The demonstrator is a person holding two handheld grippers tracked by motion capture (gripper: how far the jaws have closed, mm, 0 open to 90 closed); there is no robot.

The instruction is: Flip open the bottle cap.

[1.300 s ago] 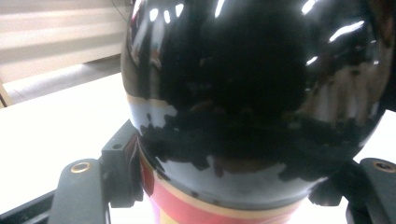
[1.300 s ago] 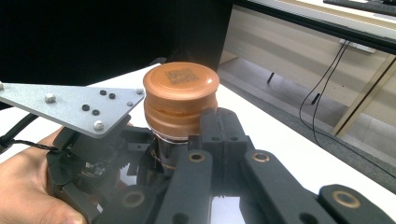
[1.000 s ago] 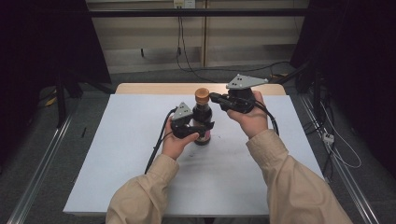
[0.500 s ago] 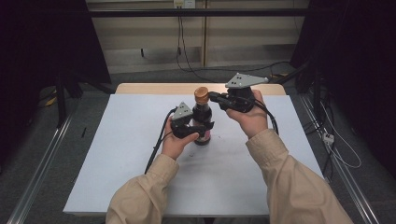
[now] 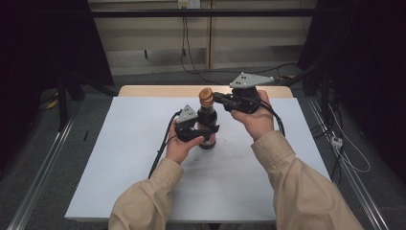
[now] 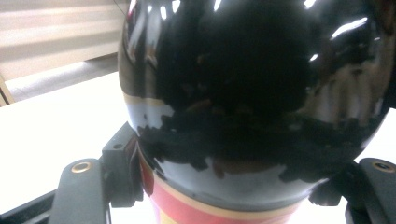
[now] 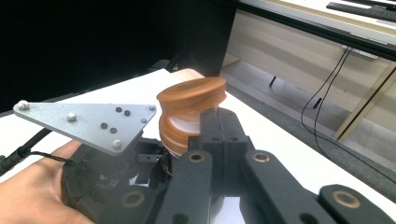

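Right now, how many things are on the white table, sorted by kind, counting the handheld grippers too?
Dark bottles with a red label: 1, the bottle, standing on the table.
Orange-brown caps: 1, the cap, on the bottle's neck.
Handheld grippers: 2, the left gripper clamped on the bottle's body, the right gripper at the cap.
Total: 4

Both arms in tan sleeves reach forward over the table. The left gripper (image 5: 207,130) sits low, its jaws squeezed tight on something. The right gripper (image 5: 216,97) is held higher, and its jaws look pressed together.
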